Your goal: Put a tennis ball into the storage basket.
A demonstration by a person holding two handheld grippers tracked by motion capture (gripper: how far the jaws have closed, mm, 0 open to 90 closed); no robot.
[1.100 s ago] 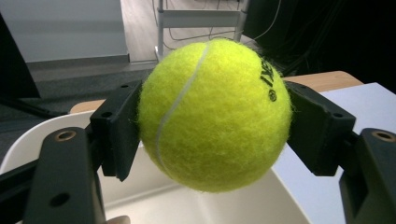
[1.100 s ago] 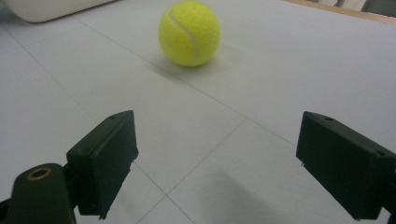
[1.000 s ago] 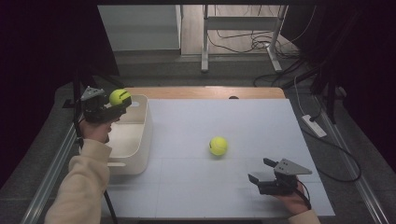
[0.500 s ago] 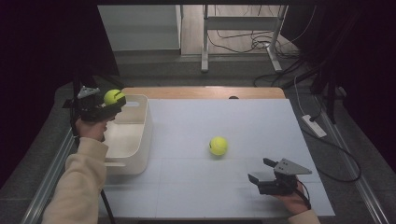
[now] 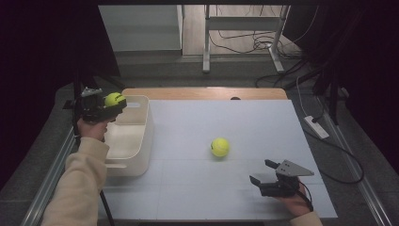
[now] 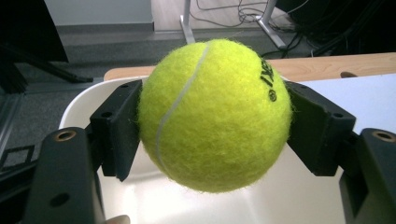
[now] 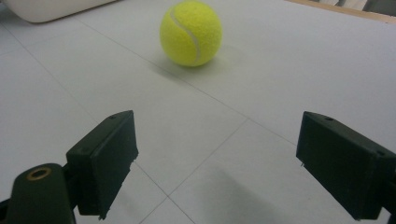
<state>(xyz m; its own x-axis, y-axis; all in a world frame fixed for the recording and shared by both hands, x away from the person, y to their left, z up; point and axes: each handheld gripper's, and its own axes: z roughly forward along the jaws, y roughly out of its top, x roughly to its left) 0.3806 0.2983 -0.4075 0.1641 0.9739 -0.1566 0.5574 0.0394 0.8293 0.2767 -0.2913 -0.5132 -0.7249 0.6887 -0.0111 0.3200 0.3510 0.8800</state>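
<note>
Left tool: clenched on held ball, upper left, above bin for dropping.
Right tool: released, lower right, aimed at second ball.

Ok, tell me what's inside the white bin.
The white bin looks empty where its floor shows. The held tennis ball hangs above it in the left gripper; the ball and the jaws hide part of the inside.
</note>
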